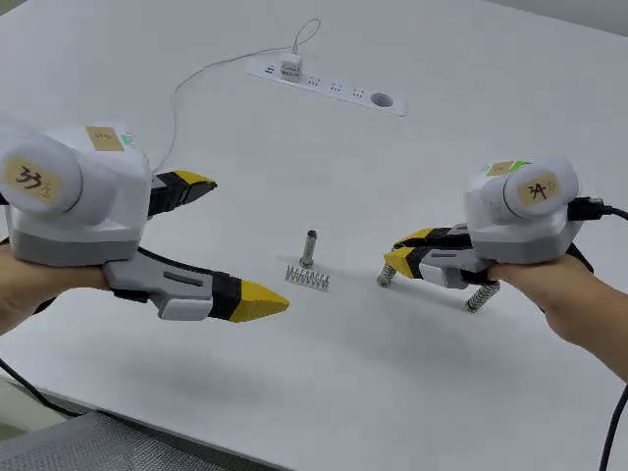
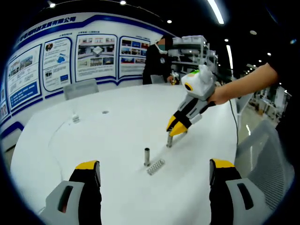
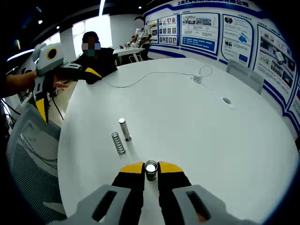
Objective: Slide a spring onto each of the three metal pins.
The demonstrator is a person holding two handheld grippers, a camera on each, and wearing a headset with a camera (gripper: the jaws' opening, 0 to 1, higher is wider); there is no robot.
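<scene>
The white table [image 1: 412, 392] is carrying a white power strip [image 1: 329, 86] at its far side, with a small adapter [image 1: 290, 69] sitting plugged into it and a thin white cable [image 1: 196, 74] trailing off to the left. Near the middle a bare pin [image 1: 309, 248] is standing upright, and a loose spring [image 1: 307, 278] is lying flat just beside its base. To the right a spring-wrapped pin [image 1: 387, 276] is standing on the surface, and a second spring-wrapped pin [image 1: 480, 296] is leaning a little further right.

Open worktop [image 1: 294, 392] all round pin [image 1: 310, 247]; spring [image 1: 307, 278] lies just beside its base, near side; power strip [image 1: 324, 86] well apart behind
</scene>
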